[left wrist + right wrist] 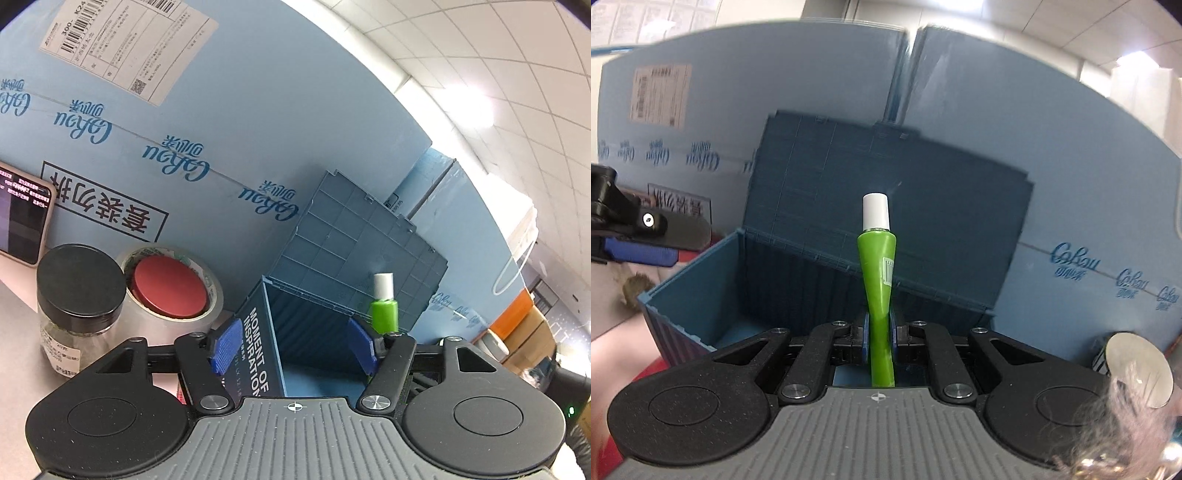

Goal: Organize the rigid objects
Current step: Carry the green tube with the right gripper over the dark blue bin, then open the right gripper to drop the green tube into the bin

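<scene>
My right gripper (879,338) is shut on a green tube with a white cap (878,273) and holds it upright over the open blue storage box (701,266). The box's lid (886,184) stands raised behind it. In the left wrist view my left gripper (293,345) is open, with its blue pads on either side of the box's left wall (258,339), near its open top. The green tube (384,306) shows just past the right pad.
A glass jar with a black lid (79,291) and a tape roll around a red lid (170,288) stand left of the box. A phone (22,218) leans on the blue cardboard wall (221,92). A metal-lidded can (1137,365) sits at the right.
</scene>
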